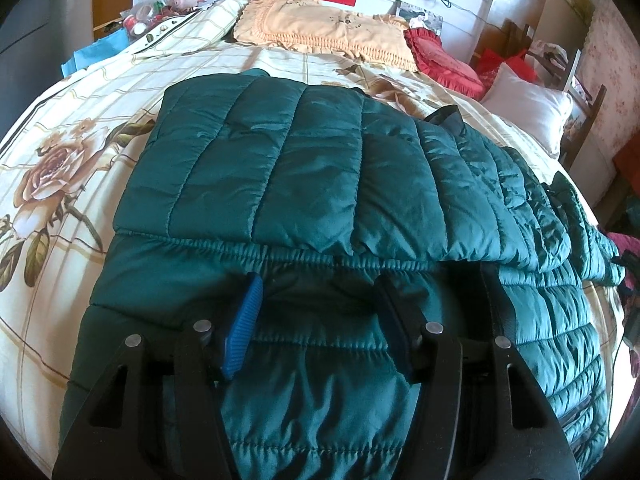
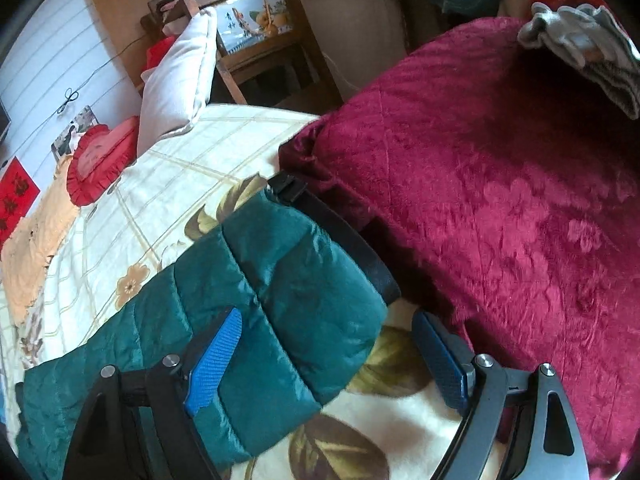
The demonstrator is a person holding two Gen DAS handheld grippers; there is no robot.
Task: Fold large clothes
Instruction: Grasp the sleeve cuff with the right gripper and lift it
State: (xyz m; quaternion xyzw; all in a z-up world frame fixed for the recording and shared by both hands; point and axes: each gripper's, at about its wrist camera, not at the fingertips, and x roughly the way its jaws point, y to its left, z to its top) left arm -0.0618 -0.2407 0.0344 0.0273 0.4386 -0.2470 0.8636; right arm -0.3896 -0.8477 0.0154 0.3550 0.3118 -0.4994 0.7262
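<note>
A dark green quilted puffer jacket lies spread on a floral bed sheet, with one part folded over the body. My left gripper is open just above the jacket near the fold's edge, holding nothing. In the right wrist view, the jacket's sleeve with its black cuff lies on the sheet. My right gripper is open, its jaws wide on either side of the sleeve end, not closed on it.
A dark red velvet blanket is heaped beside the sleeve. A beige pillow, a red heart cushion and a white pillow lie at the bed's head. Grey cloth rests on the blanket.
</note>
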